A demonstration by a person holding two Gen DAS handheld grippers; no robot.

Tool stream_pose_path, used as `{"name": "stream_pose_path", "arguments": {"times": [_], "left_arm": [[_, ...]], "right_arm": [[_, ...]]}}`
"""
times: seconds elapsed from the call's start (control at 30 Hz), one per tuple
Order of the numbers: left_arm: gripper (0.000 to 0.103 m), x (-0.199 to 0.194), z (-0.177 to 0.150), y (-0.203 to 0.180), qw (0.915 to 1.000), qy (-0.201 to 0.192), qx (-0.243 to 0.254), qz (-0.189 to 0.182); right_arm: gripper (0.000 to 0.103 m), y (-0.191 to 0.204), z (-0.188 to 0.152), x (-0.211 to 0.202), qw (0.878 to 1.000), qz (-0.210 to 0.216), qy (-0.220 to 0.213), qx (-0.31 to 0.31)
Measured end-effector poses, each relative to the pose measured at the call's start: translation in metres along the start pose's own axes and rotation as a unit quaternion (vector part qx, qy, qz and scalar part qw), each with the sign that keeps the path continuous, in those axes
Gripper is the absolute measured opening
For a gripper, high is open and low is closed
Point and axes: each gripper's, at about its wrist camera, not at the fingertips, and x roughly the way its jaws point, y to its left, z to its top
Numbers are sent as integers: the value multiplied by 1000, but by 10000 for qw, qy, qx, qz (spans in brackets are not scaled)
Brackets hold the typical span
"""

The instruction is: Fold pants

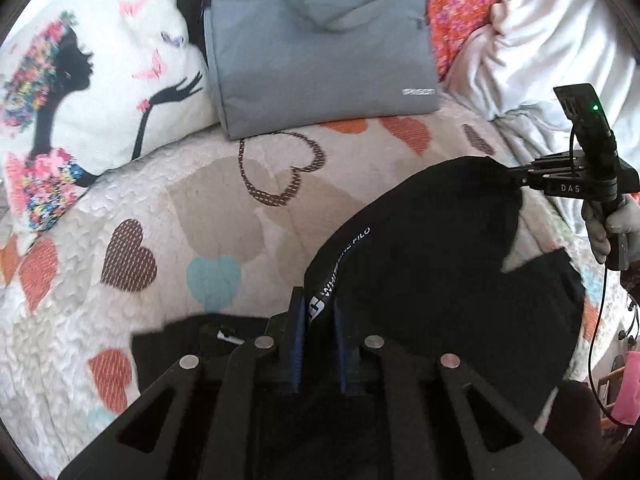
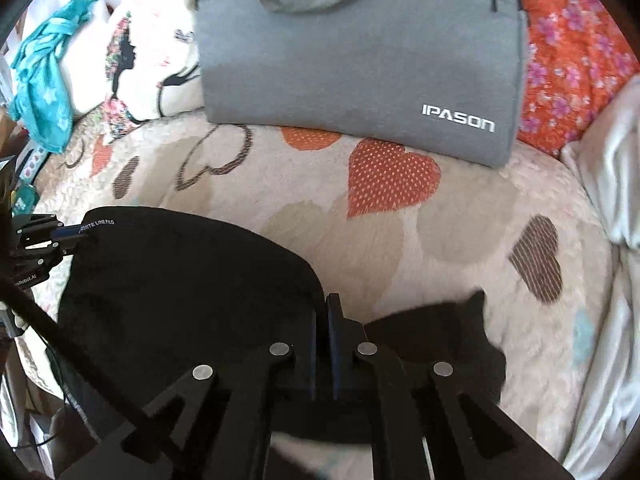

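Black pants with white lettering along one edge hang stretched between my two grippers above a heart-patterned bedspread. My left gripper is shut on the lettered edge of the pants. In the left wrist view, my right gripper pinches the far corner of the same cloth, held by a gloved hand. In the right wrist view the pants spread to the left, my right gripper is shut on their edge, and my left gripper grips the lettered corner.
A grey IPASON bag lies at the back of the bed. A white cushion with a black silhouette lies left of it, a teal cloth further left. Orange flowered fabric and a white duvet lie to the right.
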Motion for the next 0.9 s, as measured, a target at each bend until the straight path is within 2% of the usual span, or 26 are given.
{"name": "stream_pose_path", "arguments": {"times": [0.2,0.33,0.47,0.6,0.63,0.67,0.77,0.83,0.9], "left_arm": [[12,-50,-41,-32,9994,-328,-131,20],[13,-74,-78,-45,9988,-381,-283,70],[14,-83,-125,-63,9992,-168,-318,191],[22,-75,-167,-79,9985,287,-180,438],[24,-74,-173,-82,9982,363,-165,455],[24,-77,-178,-83,9979,398,-171,471],[25,-101,-189,-82,9981,150,-367,470],[26,-121,-195,-72,9968,-60,-682,413],[30,-139,-203,-60,9925,-245,-1078,516]], "right_arm": [[6,22,-63,-37,9998,141,21,104],[6,31,-110,-47,9989,334,71,331],[6,42,-163,-57,9962,585,115,630],[8,47,-210,-59,9921,745,289,967],[17,46,-221,-58,9910,743,343,1063],[20,45,-230,-60,9903,660,364,1167],[32,35,-248,-77,9872,492,207,1500],[67,22,-253,-94,9835,364,-73,1768],[77,8,-252,-112,9781,60,-454,2032]]}}
